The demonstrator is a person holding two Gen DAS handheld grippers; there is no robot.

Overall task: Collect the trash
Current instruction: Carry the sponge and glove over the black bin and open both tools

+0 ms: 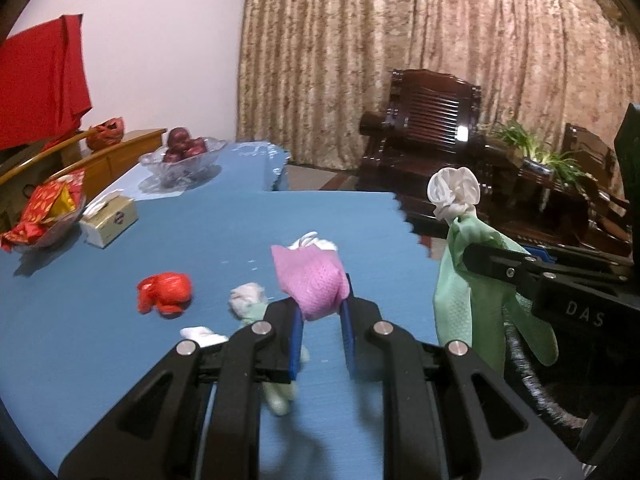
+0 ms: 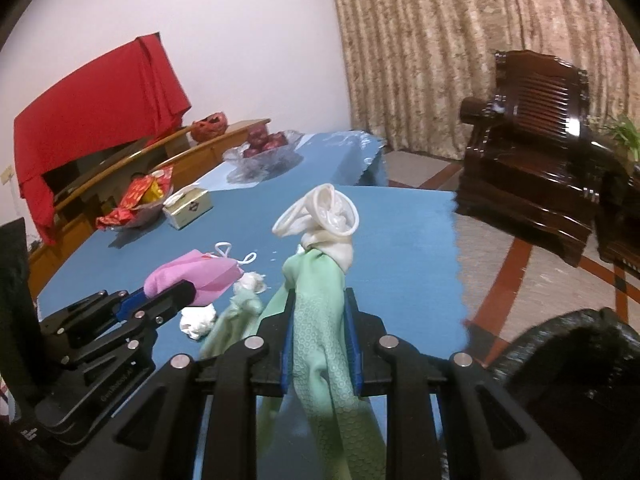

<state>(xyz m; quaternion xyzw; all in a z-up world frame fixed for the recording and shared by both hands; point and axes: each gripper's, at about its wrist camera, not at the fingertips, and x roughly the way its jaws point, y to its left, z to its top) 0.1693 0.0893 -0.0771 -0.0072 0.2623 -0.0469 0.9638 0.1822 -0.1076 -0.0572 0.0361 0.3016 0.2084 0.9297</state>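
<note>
My left gripper (image 1: 322, 312) is shut on a pink face mask (image 1: 310, 280) and holds it above the blue table (image 1: 120, 340); the mask also shows in the right wrist view (image 2: 192, 276). My right gripper (image 2: 320, 312) is shut on a green rubber glove with a white cuff (image 2: 320, 308), held upright; it shows at the right of the left wrist view (image 1: 460, 280). On the table lie a second green glove (image 1: 256, 308), a crumpled red bag (image 1: 166, 292) and a white tissue wad (image 2: 198, 320).
A tissue box (image 1: 110, 220), a glass dish of red wrappers (image 1: 44, 216) and a glass bowl of apples (image 1: 184, 152) stand at the table's far left. Dark wooden armchairs (image 2: 532, 152) stand on the floor to the right. A black bin rim (image 2: 580, 344) is at the lower right.
</note>
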